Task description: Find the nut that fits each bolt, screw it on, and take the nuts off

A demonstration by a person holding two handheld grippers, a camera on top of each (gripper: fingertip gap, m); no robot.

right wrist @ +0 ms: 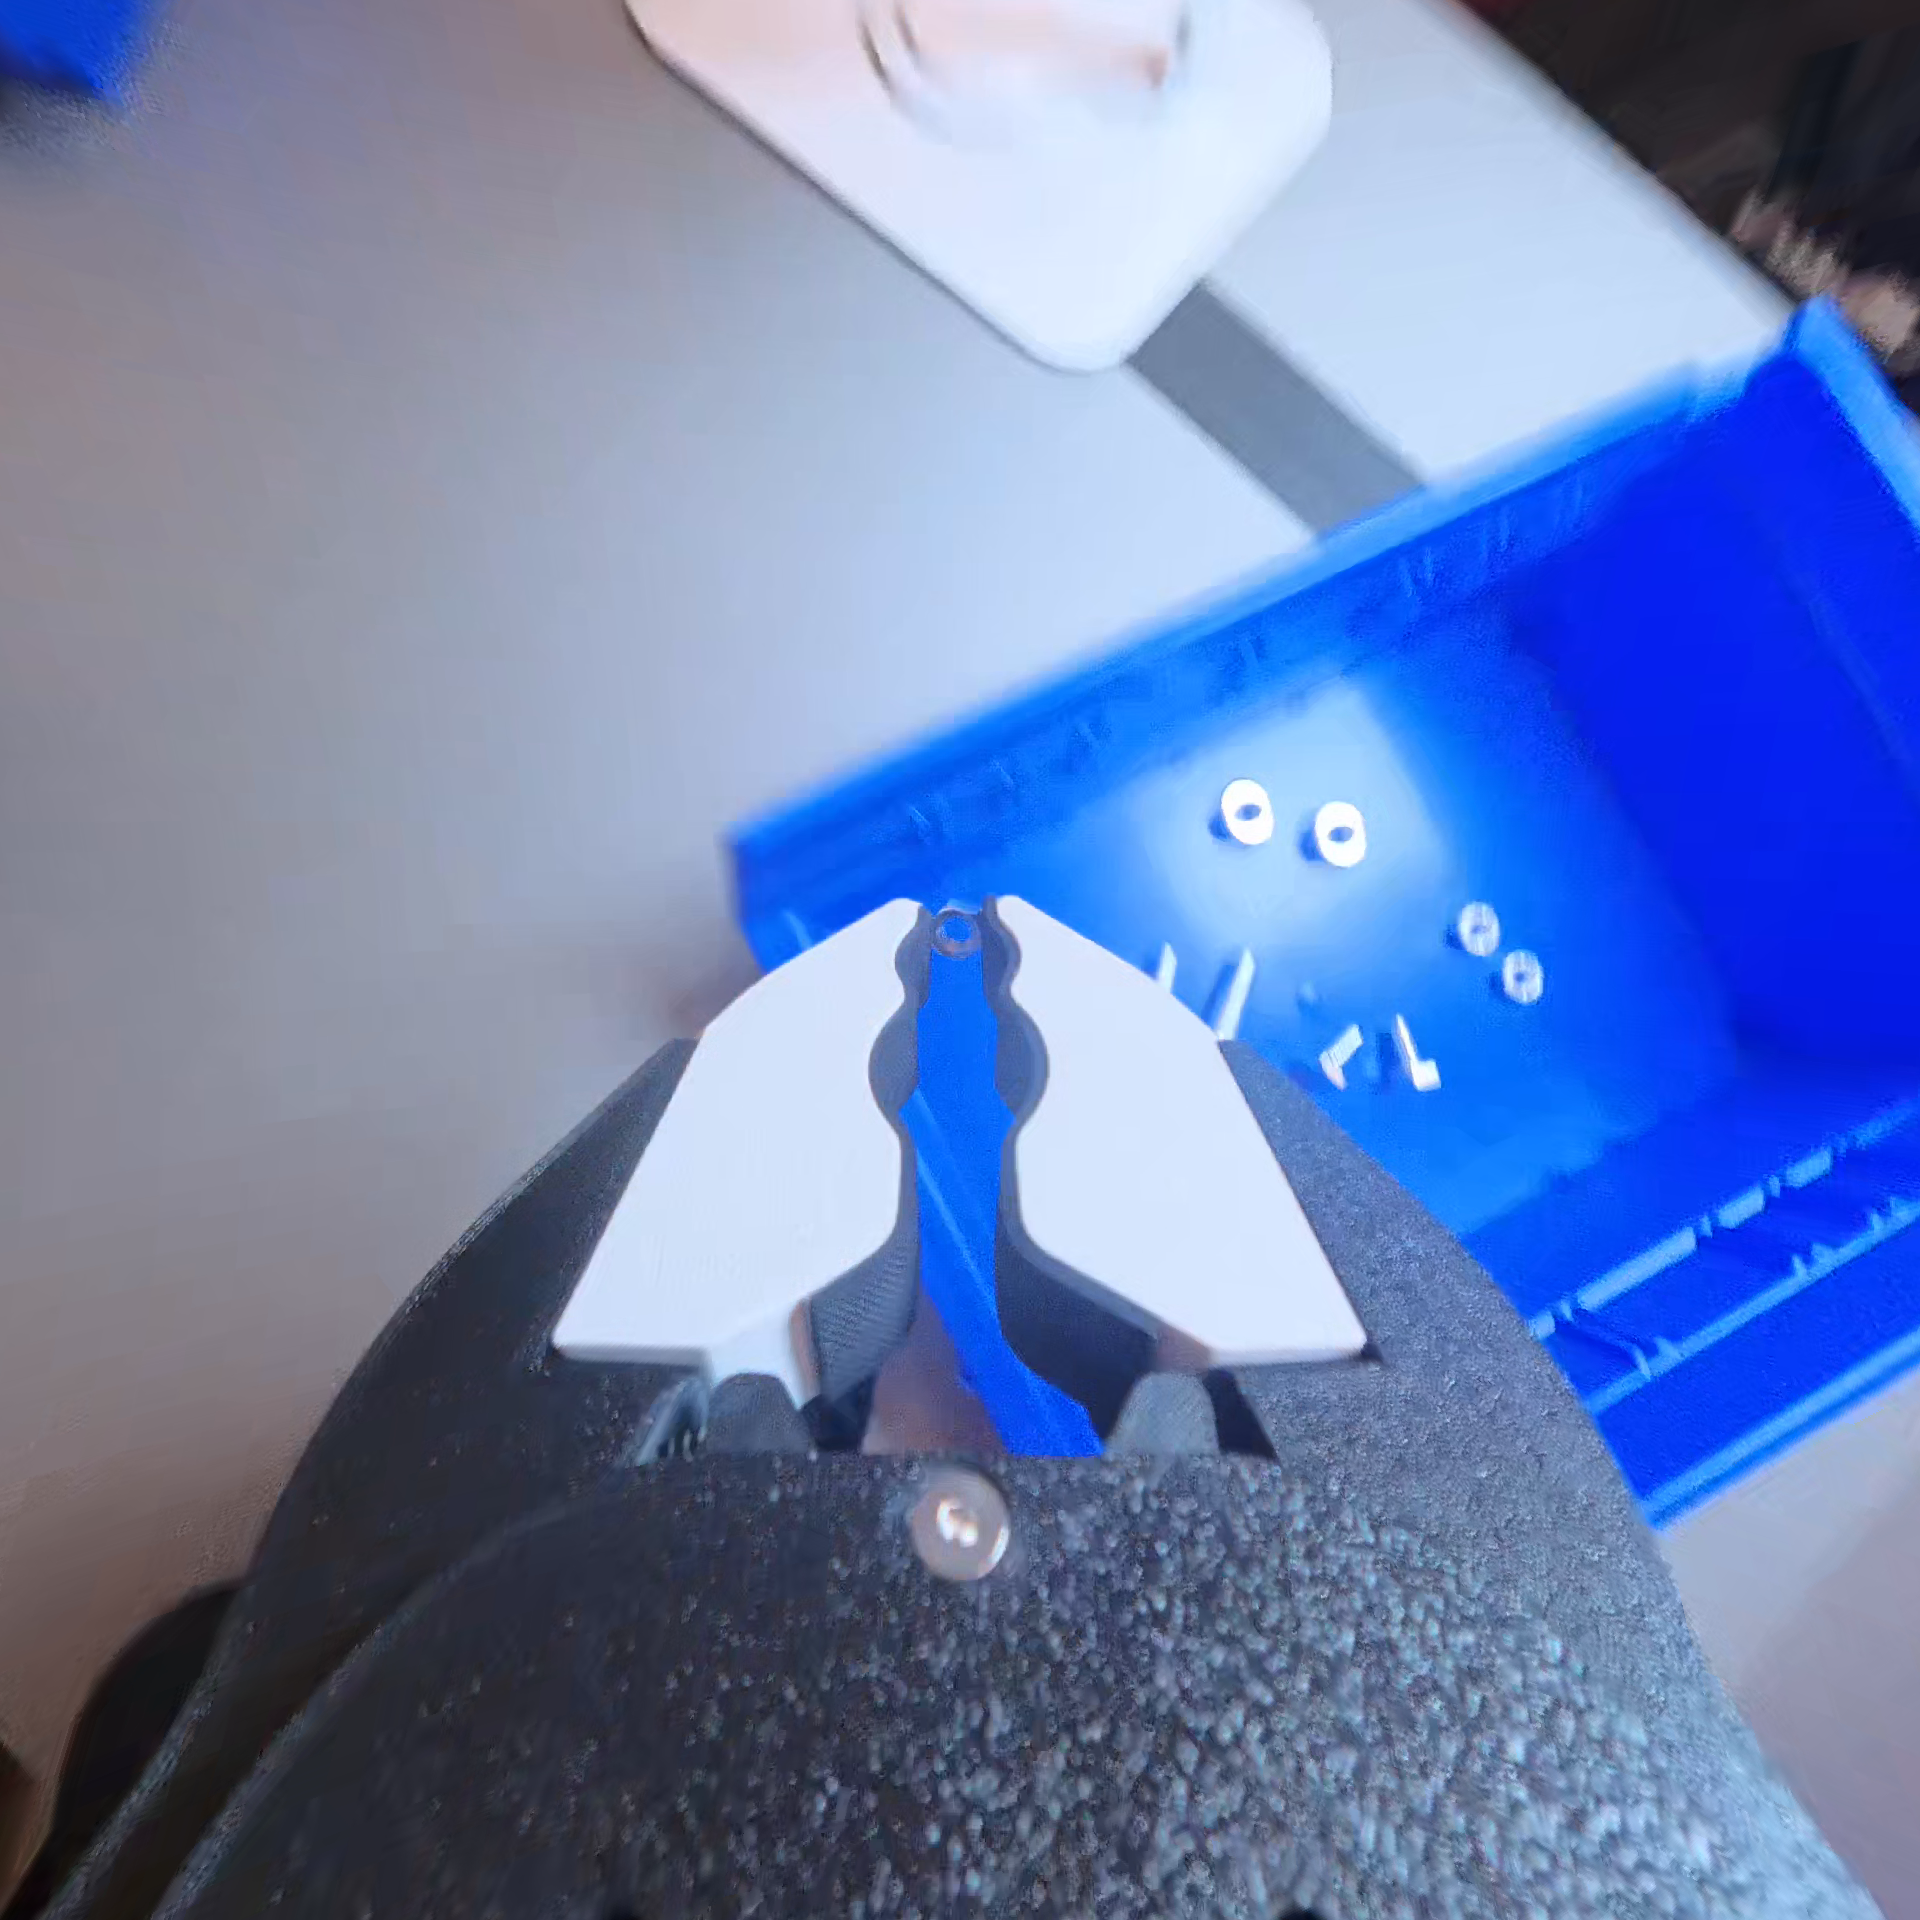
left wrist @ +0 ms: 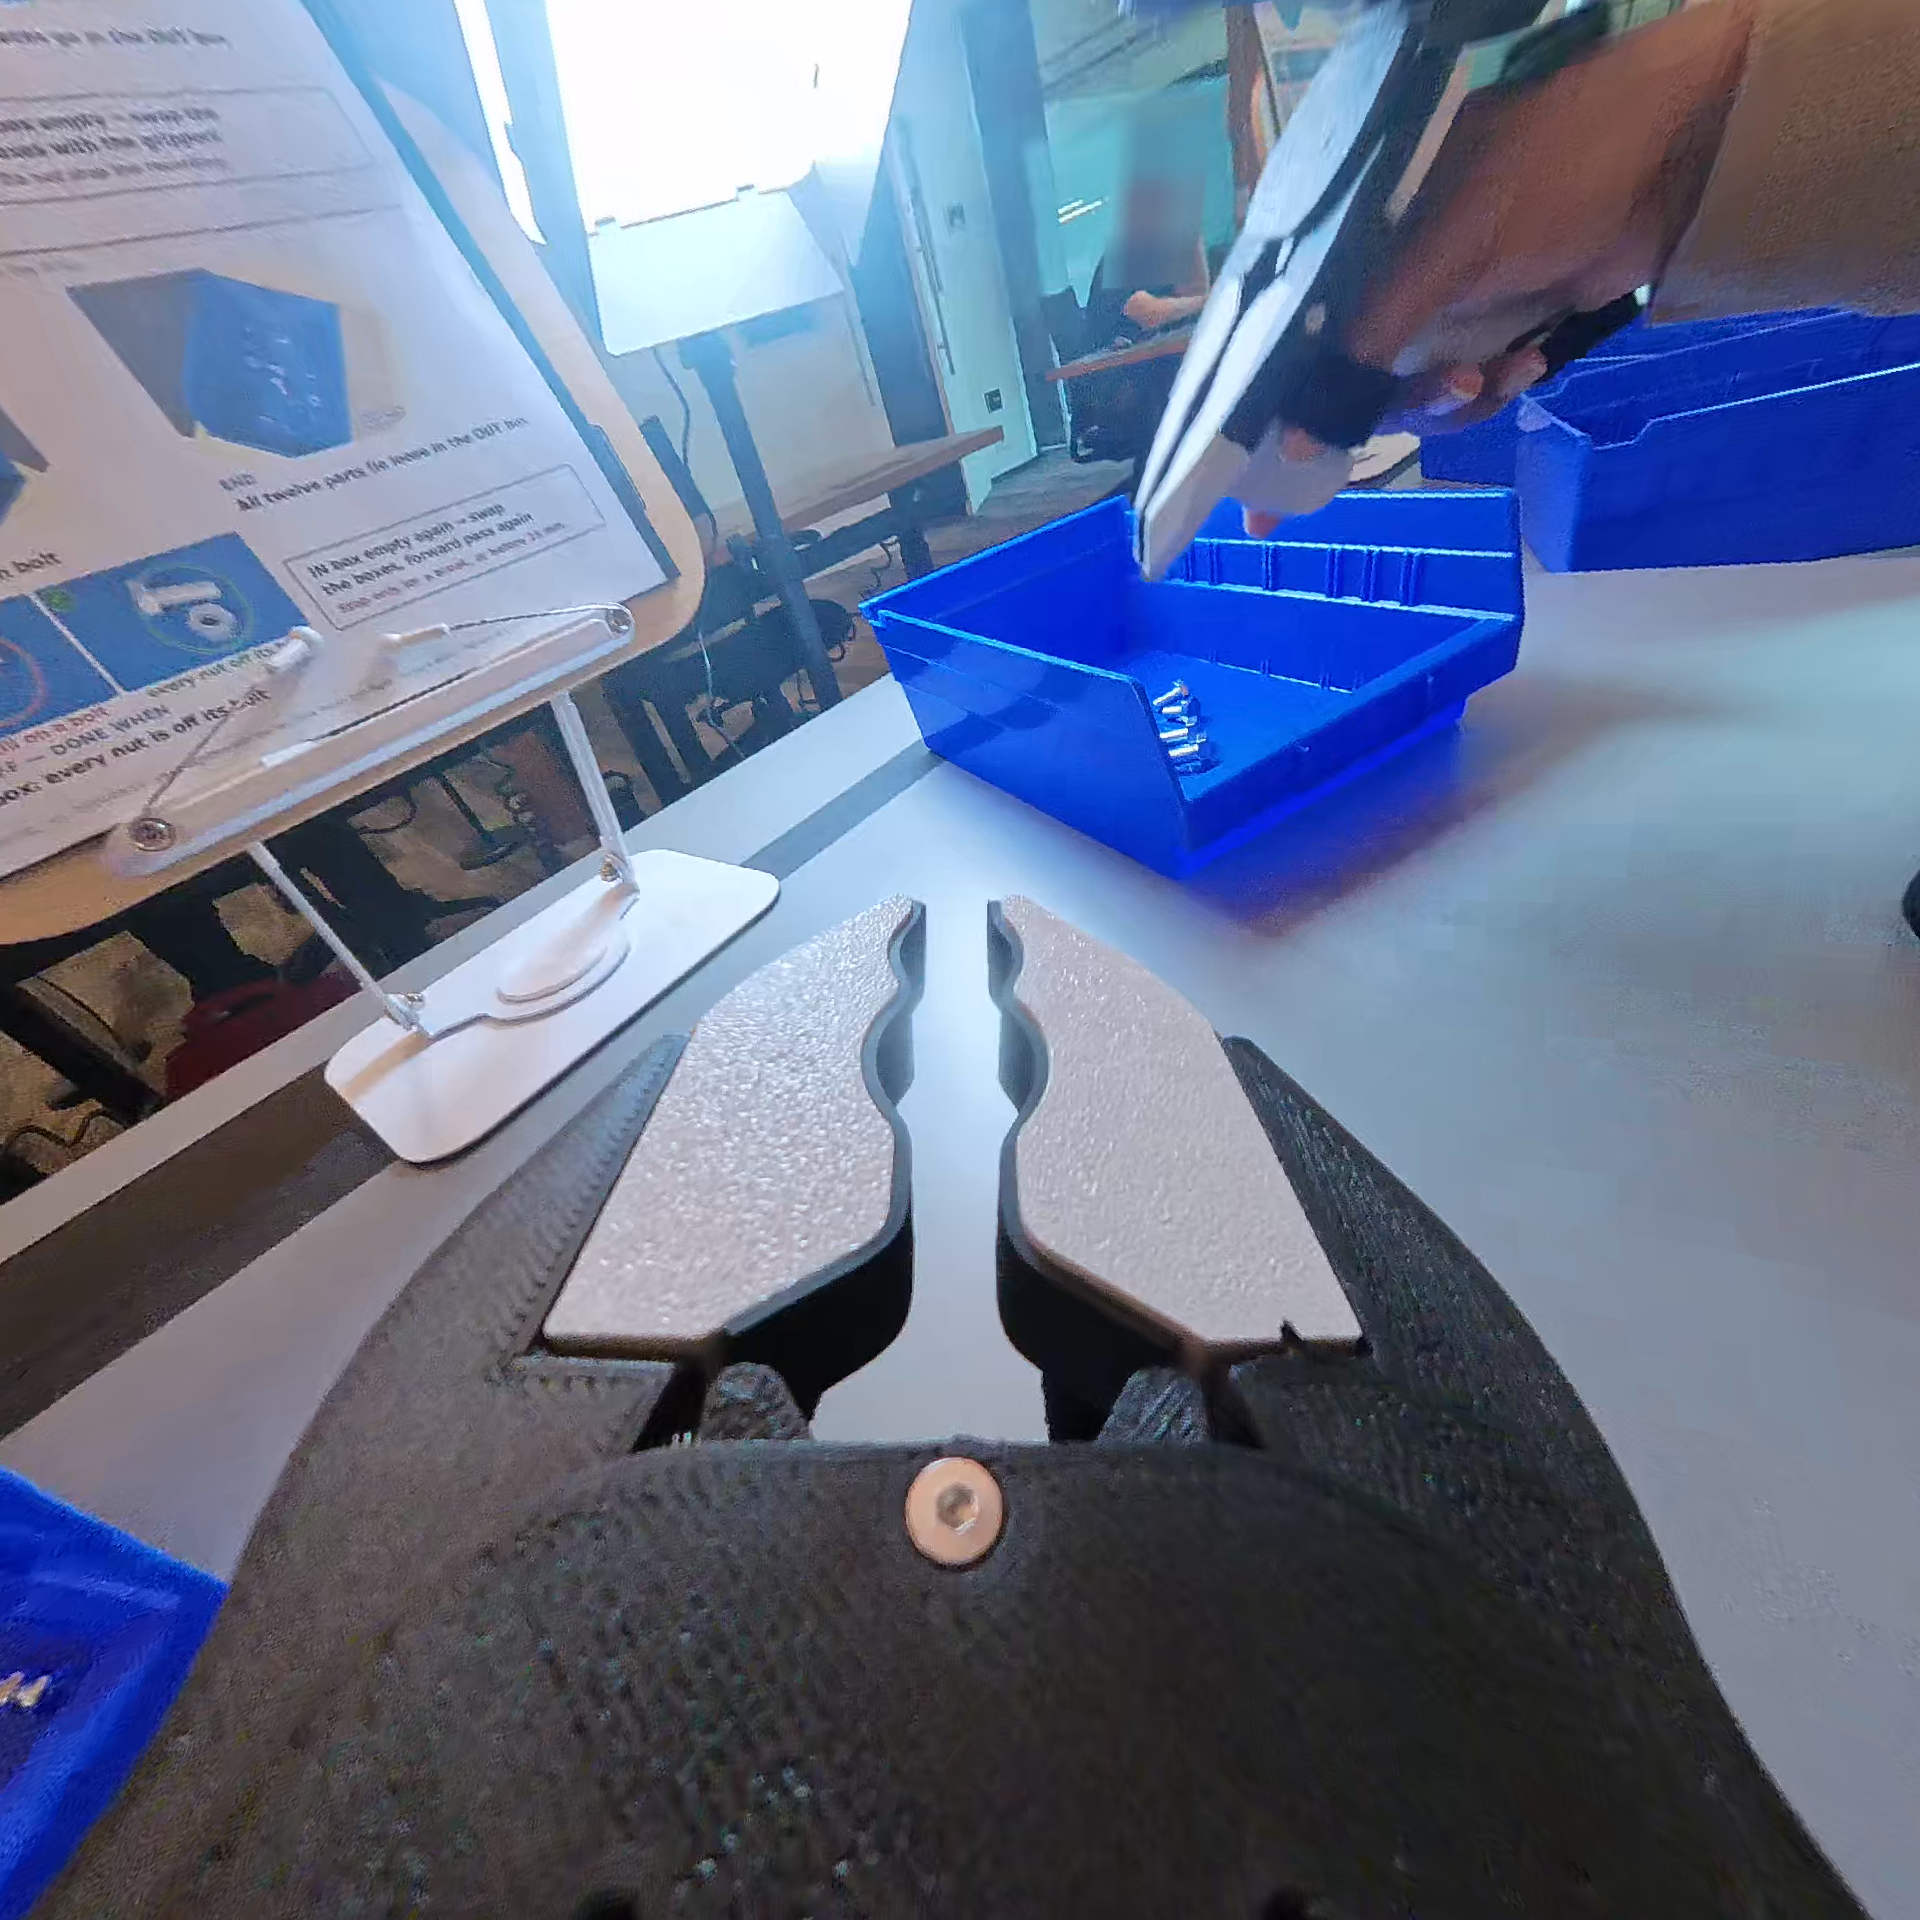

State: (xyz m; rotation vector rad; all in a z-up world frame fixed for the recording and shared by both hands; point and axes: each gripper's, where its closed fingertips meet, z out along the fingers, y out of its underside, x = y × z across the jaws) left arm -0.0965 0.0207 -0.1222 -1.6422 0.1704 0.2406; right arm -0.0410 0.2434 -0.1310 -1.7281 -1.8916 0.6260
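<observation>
A blue bin (left wrist: pixel 1039 717) stands on the grey table ahead of my left gripper (left wrist: pixel 956 925), which is slightly open and empty, low over the table. Several small bolts (left wrist: pixel 1182 727) lie in the bin. My right gripper (left wrist: pixel 1153 556), held by a hand, hovers over the bin's far left corner. In the right wrist view my right gripper (right wrist: pixel 954 914) is shut on a small nut (right wrist: pixel 954 932) at its tips, above the bin's wall (right wrist: pixel 1039 769). Several loose nuts (right wrist: pixel 1247 812) and bolts (right wrist: pixel 1387 1055) lie on the bin floor.
A white document stand (left wrist: pixel 551 1018) with an instruction sheet stands at the left by the table's edge; its base (right wrist: pixel 997 156) also shows in the right wrist view. More blue bins (left wrist: pixel 1714 457) stand far right. Another blue bin (left wrist: pixel 73 1662) is at my lower left. My hands' fingertips stand some 25 cm from each other.
</observation>
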